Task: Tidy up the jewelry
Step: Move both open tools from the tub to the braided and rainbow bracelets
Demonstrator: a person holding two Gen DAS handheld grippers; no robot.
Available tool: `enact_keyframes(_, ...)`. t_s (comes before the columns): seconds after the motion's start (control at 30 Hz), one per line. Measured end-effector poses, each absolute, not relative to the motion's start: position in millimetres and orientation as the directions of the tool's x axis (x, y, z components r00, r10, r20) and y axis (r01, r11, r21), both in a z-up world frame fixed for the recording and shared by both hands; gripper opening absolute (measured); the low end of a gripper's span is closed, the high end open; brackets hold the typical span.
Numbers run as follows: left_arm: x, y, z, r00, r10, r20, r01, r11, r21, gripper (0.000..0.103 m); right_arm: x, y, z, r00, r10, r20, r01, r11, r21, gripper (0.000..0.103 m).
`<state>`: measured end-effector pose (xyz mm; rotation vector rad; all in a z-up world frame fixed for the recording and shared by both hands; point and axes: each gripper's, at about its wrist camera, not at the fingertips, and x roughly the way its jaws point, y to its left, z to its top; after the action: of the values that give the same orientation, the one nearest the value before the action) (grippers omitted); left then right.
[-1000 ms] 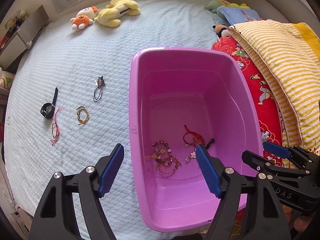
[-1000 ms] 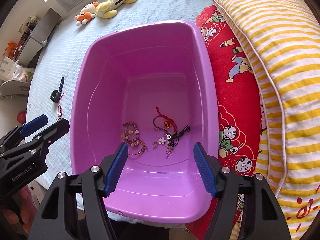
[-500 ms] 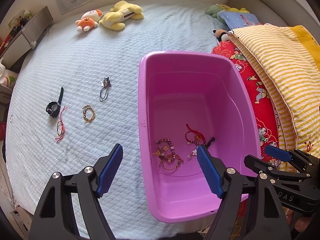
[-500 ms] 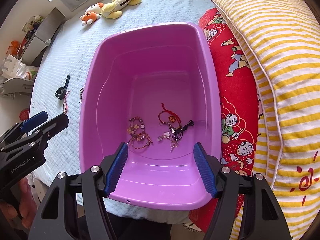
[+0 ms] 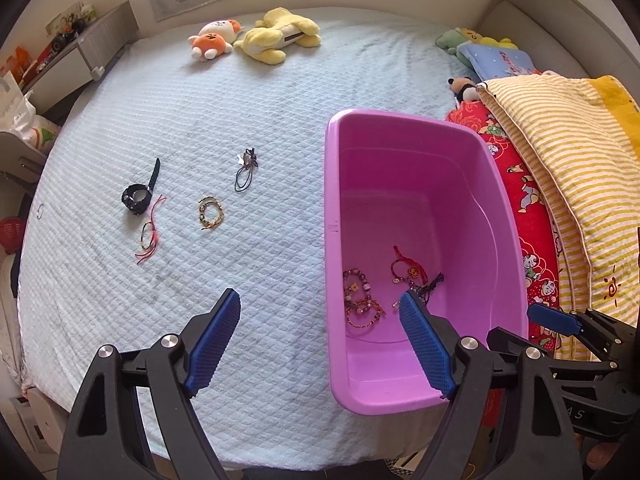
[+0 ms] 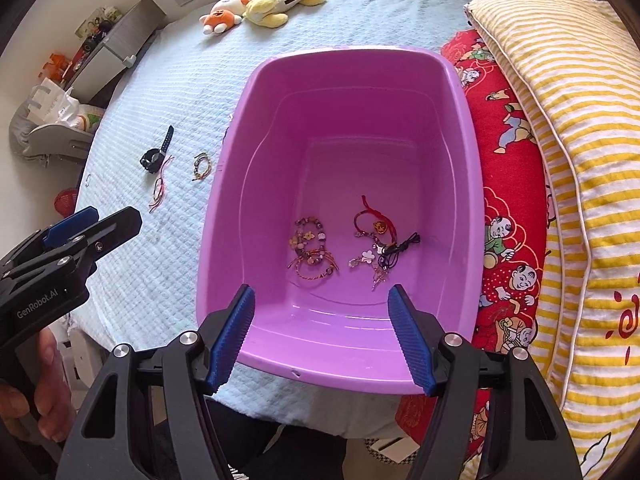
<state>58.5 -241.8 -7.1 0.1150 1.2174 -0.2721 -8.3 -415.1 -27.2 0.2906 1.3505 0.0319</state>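
Bed: quilted pale cover, the work surface; carries the tub and the loose pieces.

Tub: pink, open-topped, at the bed's near edge beside the bedding, judged the collecting bin. Bracelets and corded charms lie on its floor, apparently already sorted.

Left gripper: jaws spread, nothing between them, having just opened further. It hangs over the tub's left rim, one jaw above the bed, the other above the tub floor.

Right gripper: jaws spread and empty, over the tub's near wall, the sorted pieces just beyond them.

Watch: black, on the bed, well apart from both jaws.

Red cord: just beside the watch.

Bead bracelet: right of the cord, nearest the tub.

Black cord: beyond the bracelet.
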Motion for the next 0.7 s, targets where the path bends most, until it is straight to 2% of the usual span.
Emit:
enact_keyframes(0.27,35.5,-198.5,-5.9,0.317,-0.120,-0.941,0.154,0.985,-0.074,0.082,-12.6,-387.5,-28.5,0.212,0.239,-0.948,0.060,0.965,0.257,0.068)
enact_keyframes(0.7,-4.8,-89.6,-11.3,0.307,-0.007,-0.952,-0.107,0.993,-0.042,0.083,-19.5,-303.4,-53.9,0.116,0.316,-0.942,-0.108,0.947,0.304,0.068)
